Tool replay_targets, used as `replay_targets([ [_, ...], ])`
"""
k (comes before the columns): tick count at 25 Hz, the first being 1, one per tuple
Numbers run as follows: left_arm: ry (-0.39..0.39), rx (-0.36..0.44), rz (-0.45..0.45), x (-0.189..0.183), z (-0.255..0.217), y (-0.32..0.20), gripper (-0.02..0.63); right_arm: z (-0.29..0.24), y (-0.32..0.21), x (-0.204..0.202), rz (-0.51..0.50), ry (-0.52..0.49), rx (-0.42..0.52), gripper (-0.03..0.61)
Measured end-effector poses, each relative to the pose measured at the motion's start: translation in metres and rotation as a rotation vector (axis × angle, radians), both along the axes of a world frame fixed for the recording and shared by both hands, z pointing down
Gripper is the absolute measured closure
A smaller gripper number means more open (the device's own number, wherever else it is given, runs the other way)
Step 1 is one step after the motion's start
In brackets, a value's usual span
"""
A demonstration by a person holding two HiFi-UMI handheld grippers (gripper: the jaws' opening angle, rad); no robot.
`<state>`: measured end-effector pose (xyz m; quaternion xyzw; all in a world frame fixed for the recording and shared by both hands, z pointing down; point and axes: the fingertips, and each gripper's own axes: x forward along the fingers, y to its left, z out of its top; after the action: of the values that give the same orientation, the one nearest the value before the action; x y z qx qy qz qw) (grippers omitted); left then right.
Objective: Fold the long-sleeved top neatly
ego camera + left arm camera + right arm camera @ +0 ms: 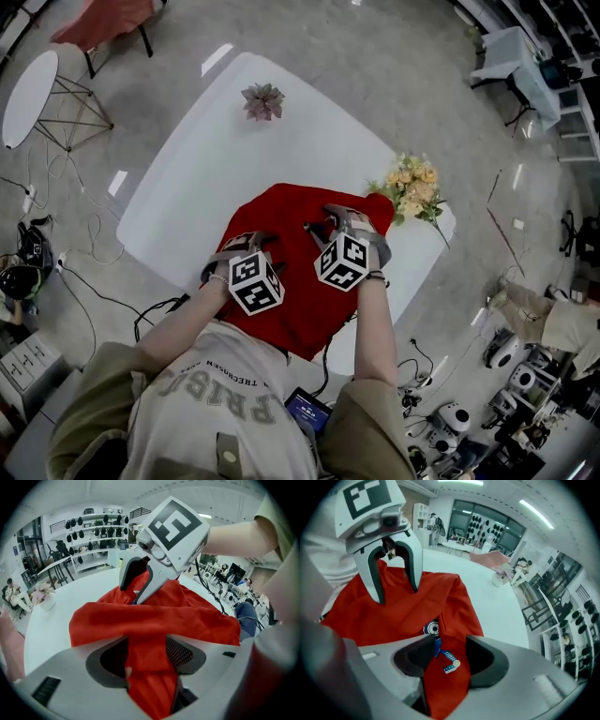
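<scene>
A red long-sleeved top (302, 314) lies bunched on the near half of the white table (281, 155), with its near edge hanging over the table's front. Both grippers stand close together over it, pointing steeply down. My left gripper (240, 244) is shut on a fold of the red cloth (154, 616), which fills the gap between its jaws (146, 651). My right gripper (337, 219) is shut on another fold (403, 616), with a small blue print (434, 629) just above its jaws (443, 660). Each gripper view shows the other gripper (135, 587) (396, 591) a short way ahead.
A small pink-green succulent (262, 100) sits at the table's far side. A bunch of yellow flowers (412, 187) lies at the right edge, beside the top's right end. On the floor are a round side table (28, 94), cables (94, 281) and equipment (450, 422).
</scene>
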<state>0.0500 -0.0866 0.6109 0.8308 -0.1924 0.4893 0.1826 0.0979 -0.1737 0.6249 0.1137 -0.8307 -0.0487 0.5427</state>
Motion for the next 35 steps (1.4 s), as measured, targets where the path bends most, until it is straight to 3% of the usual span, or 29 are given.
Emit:
replay_targets([
  [2,-0.011,-0.021,0.01,-0.003,0.006,0.001,0.362,0.005,-0.003,0.001,-0.035,0.045,0.007,0.416],
  [3,-0.015,-0.029,0.014,-0.005,0.008,0.002,0.362,0.004,-0.004,0.001,-0.038,0.045,0.004,0.426],
  [5,-0.017,-0.039,0.019,-0.007,0.01,0.003,0.362,-0.006,-0.01,-0.001,-0.014,0.006,-0.006,0.512],
  [14,-0.011,-0.08,0.016,-0.015,0.017,0.005,0.362,-0.046,-0.092,-0.013,0.212,-0.196,0.032,0.552],
  [21,-0.008,-0.085,0.002,-0.018,0.018,0.005,0.362,-0.018,-0.144,-0.005,0.445,-0.222,0.01,0.551],
  [24,-0.006,-0.092,0.006,-0.019,0.018,0.006,0.362,-0.007,-0.15,-0.003,0.501,-0.246,0.0,0.542],
  [26,0.002,-0.085,0.014,-0.023,0.009,0.005,0.362,-0.018,-0.149,-0.001,0.526,-0.314,-0.018,0.515],
  [27,0.011,-0.07,0.014,-0.027,0.002,0.002,0.362,-0.027,-0.147,0.003,0.542,-0.354,-0.027,0.422],
  [28,0.024,-0.048,0.008,-0.031,-0.007,-0.003,0.362,-0.039,-0.144,0.01,0.561,-0.396,-0.03,0.371],
  [31,0.079,0.02,-0.01,-0.04,-0.03,-0.031,0.362,-0.075,-0.119,0.04,0.601,-0.493,-0.019,0.37],
  [33,0.099,0.061,0.005,-0.039,-0.036,-0.057,0.362,-0.085,-0.087,0.06,0.594,-0.493,-0.044,0.37],
  [35,0.09,0.098,0.076,-0.032,-0.037,-0.081,0.359,-0.083,-0.048,0.079,0.573,-0.437,-0.093,0.37],
])
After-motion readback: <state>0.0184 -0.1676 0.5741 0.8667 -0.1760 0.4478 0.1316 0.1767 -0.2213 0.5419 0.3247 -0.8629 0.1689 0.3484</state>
